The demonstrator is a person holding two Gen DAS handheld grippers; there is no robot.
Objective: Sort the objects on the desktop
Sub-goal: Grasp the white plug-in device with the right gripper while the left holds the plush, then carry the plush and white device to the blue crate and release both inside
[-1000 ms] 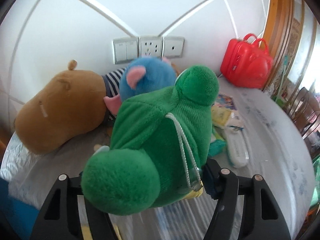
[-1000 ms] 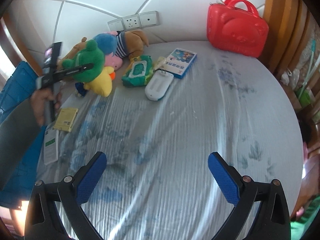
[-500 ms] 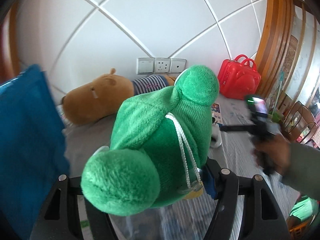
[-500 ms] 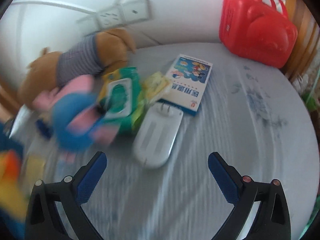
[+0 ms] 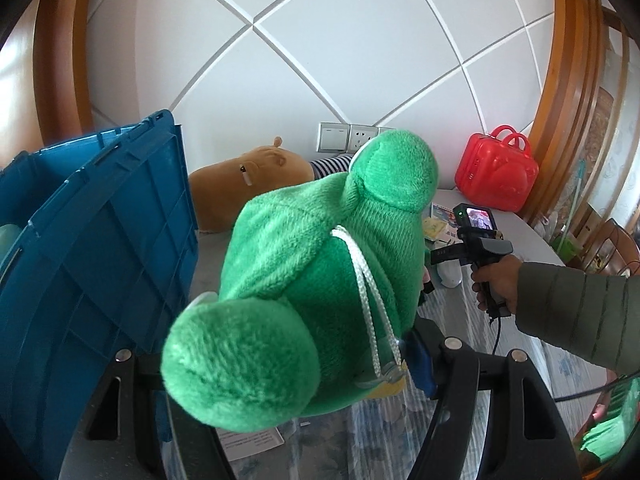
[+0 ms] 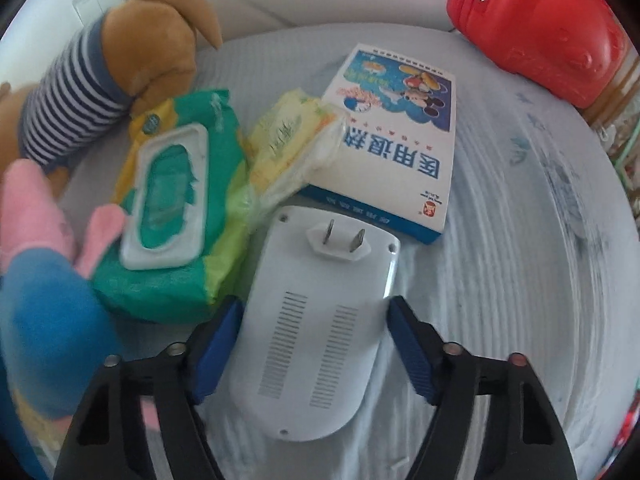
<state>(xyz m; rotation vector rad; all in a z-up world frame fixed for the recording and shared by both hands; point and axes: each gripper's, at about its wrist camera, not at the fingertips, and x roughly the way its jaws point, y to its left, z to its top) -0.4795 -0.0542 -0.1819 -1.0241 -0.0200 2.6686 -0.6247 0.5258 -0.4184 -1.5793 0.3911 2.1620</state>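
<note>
My left gripper (image 5: 280, 360) is shut on a green plush toy (image 5: 320, 272) with a white cord, held in the air beside an open blue crate (image 5: 100, 260). The plush hides the left finger. My right gripper (image 6: 316, 320) is low over the table. Its blue pads (image 6: 218, 344) press both sides of a white plug-in device (image 6: 316, 340) that lies prongs-up on the cloth. In the left wrist view a hand (image 5: 496, 284) holds that right gripper's handle, and the plush hides its fingers.
Beside the device lie a green wipes pack (image 6: 172, 216), a yellow tissue pack (image 6: 292, 144) and a blue cartoon box (image 6: 396, 136). A blue-and-pink plush (image 6: 44, 320) and a striped brown plush (image 6: 120, 60) sit at the left. A red case (image 6: 540, 28) stands at the back right.
The left gripper swung up and left with the green plush, bringing the blue crate alongside. The right gripper moved in over the white device and its jaws narrowed onto it.
</note>
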